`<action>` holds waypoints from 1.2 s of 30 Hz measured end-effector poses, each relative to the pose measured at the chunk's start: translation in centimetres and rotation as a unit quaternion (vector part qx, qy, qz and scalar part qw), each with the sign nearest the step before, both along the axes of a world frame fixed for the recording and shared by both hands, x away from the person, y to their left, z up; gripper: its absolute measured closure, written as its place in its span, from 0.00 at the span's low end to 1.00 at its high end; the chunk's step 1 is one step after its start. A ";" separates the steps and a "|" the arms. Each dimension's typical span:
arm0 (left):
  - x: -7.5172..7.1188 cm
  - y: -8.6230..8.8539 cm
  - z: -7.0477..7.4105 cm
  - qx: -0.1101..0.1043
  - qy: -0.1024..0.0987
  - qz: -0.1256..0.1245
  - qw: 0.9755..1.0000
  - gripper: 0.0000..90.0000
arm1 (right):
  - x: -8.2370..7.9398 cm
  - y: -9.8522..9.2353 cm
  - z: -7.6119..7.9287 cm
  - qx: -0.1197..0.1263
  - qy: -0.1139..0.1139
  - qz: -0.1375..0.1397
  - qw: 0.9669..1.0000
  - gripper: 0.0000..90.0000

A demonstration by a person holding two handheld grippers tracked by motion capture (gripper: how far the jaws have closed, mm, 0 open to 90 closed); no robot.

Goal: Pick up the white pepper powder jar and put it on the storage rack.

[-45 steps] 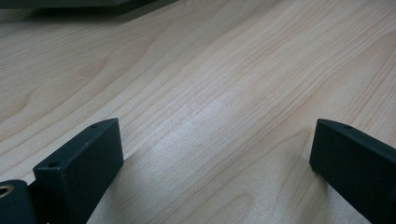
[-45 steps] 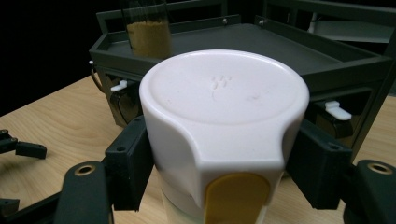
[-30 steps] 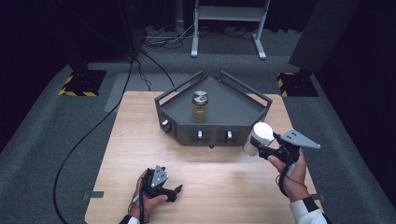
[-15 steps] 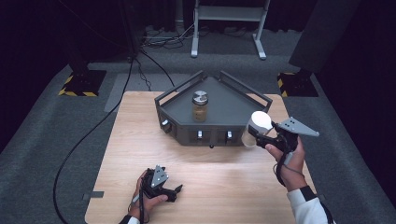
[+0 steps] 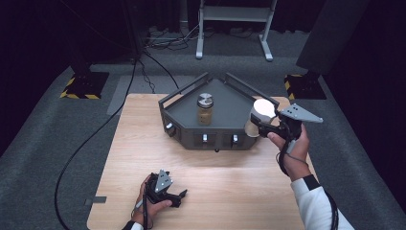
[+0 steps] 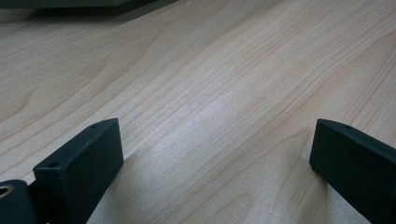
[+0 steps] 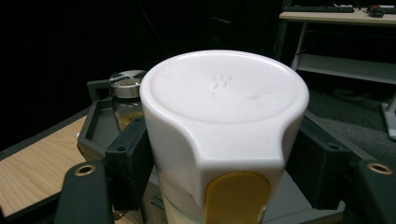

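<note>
My left claw (image 5: 181,194) rests low on the tabletop (image 5: 230,187), its jaws spread wide with only bare wood grain between them. Well ahead of it and off to its right stands the grey tray (image 5: 229,103), a walled, angular box. Inside the tray a glass jar with a metal lid (image 5: 205,108) stands upright, apart from the walls.

My right claw (image 5: 255,125) is clamped on a white-capped bottle (image 5: 261,113), lifted clear of the tabletop at the tray's right front corner. In the right gripper view the bottle's white cap (image 7: 225,107) sits right before my jaws, pads pressed on both sides below it, a yellow patch (image 7: 236,196) on its near face. The cap hides most of the tray; the jar (image 7: 126,95) peeks out left of it. The bottle's body is cut off below.
</note>
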State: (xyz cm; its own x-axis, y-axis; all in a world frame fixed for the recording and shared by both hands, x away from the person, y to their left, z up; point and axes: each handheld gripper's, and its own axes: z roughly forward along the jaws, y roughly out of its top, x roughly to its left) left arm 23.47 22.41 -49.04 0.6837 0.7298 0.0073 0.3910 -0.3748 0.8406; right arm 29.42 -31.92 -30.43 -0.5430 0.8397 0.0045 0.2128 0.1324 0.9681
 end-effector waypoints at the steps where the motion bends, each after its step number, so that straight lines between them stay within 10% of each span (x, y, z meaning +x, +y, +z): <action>1: 0.0 0.0 0.0 0.000 0.000 0.000 1.000 0.03 | 0.2 0.1 0.1 0.001 0.000 0.000 1.000 0.34; 36: 0.0 0.0 0.0 0.000 0.000 0.000 1.000 0.03 | 7.2 3.2 -0.8 -0.017 0.009 -0.024 1.000 0.34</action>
